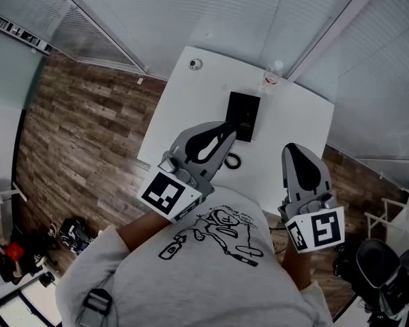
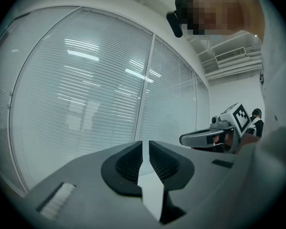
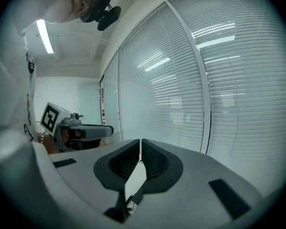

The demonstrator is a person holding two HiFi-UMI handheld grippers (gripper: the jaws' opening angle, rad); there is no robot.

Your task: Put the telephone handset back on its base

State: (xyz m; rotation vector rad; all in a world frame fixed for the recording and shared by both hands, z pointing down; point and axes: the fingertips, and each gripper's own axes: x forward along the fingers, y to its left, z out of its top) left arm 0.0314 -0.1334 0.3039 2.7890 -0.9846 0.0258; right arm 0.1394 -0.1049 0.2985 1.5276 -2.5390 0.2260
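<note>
Black telephone (image 1: 243,116) mid-frame on white desk (image 1: 177,107), long axis up-frame, bottle (image 1: 273,75) beyond, left tool (image 2: 146,151) and right tool (image 3: 140,149) both closed, empty.

Black rectangular telephone base (image 1: 244,114) flat on white table (image 1: 191,107), cord (image 1: 233,161) curling nearside.

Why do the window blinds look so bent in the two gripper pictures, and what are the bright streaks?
Left gripper view: a wide-angle lens bows the blinds and darkens the corners; the streaks look like ceiling lights mirrored in glass. Right gripper view: same bowing, same glare, with one lit ceiling lamp. Head view: milder bending, white table evenly lit.
</note>
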